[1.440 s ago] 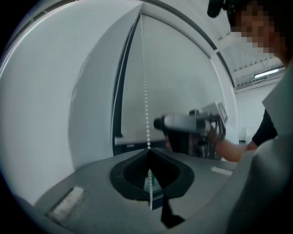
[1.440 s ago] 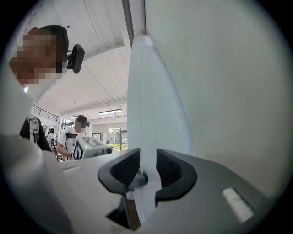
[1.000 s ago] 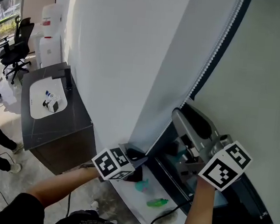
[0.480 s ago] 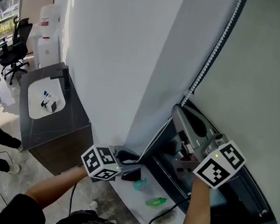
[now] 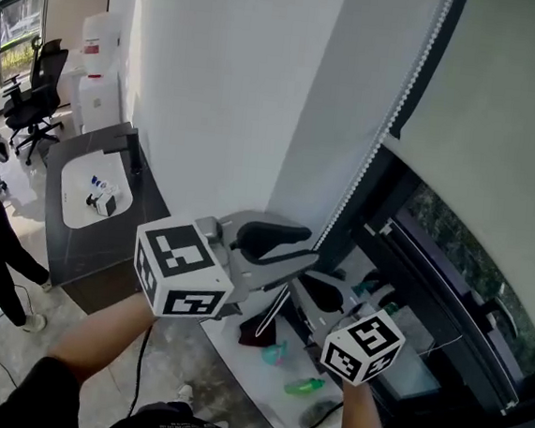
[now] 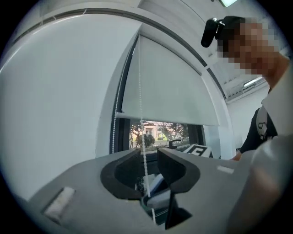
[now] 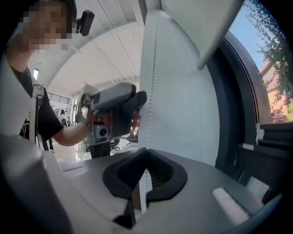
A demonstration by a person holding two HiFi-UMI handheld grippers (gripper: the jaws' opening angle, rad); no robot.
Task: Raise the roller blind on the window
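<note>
Left gripper sits just left of centre in the head view, pointing toward 3 o'clock. Its jaws have just been opening and now stand wide. In its own view the chain drops straight through the gap, and neither pad presses on it.

Right gripper is lower, at about 5 o'clock, marker cube toward me. Its jaws have just been closing, and in its own view they are pinched together on the chain, which rises from the tips toward 12 o'clock and shows again below them.

In the head view the chain runs from 1 o'clock down to the centre, along the edge of the blind. The blind fills the 1 to 3 o'clock corner. Its bottom bar slants across the right side, and bare window shows beneath it. A green bottle lies on the sill at 6 o'clock. A dark table stands at 9 o'clock.
</note>
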